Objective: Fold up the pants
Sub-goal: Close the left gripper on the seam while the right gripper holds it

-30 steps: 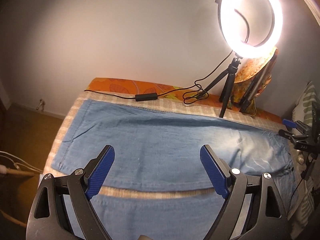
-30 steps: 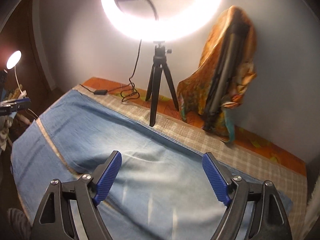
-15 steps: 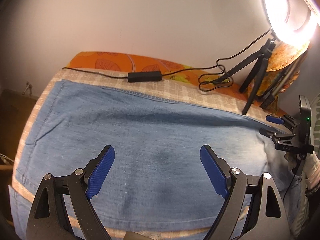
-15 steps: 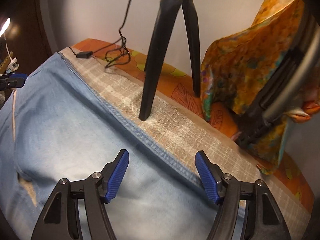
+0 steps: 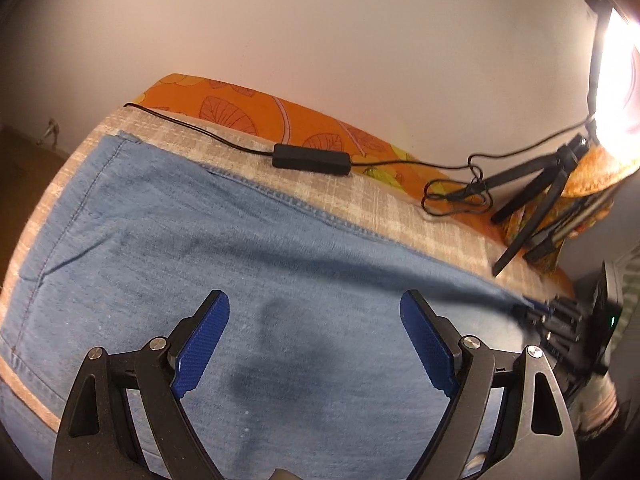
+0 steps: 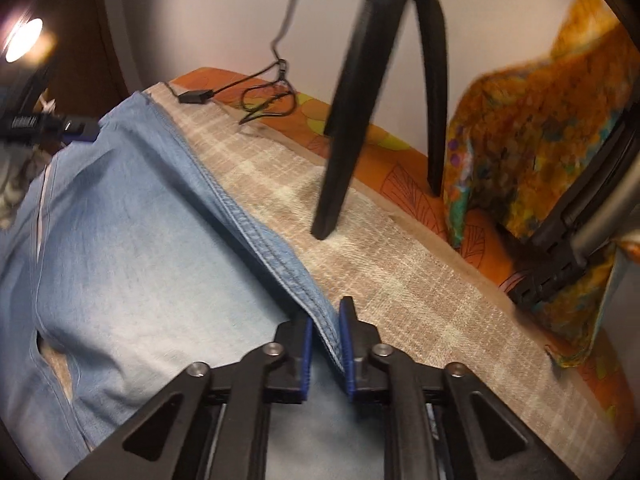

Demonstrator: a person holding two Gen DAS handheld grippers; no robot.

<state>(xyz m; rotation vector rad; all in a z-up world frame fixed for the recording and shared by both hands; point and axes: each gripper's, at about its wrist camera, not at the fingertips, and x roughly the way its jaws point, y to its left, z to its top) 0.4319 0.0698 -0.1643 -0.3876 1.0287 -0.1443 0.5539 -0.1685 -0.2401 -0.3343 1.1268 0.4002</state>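
Light blue denim pants [image 5: 240, 260] lie flat on a beige checked cover [image 5: 400, 216]. My left gripper [image 5: 314, 304] hovers low over the cloth near the leg end, jaws wide, nothing between them. In the right wrist view my right gripper [image 6: 326, 316] sits at the far side seam [image 6: 256, 232] of the pants [image 6: 140, 260]. Its jaws are closing and the blue pads pinch the raised seam edge. The right gripper [image 5: 560, 320] also shows at the right of the left wrist view, and the left gripper [image 6: 48, 126] at the far left of the right wrist view.
A black tripod [image 6: 348, 120] with a ring light [image 5: 616, 80] stands on the cover just beyond the seam. Its cable and inline switch [image 5: 312, 158] trail along the far edge. A stand draped in orange patterned cloth [image 6: 540, 140] is at the right, against a white wall.
Both grippers have come down closer to the pants. The right jaws went from wide apart to closed around the far seam edge. The left jaws stayed wide.
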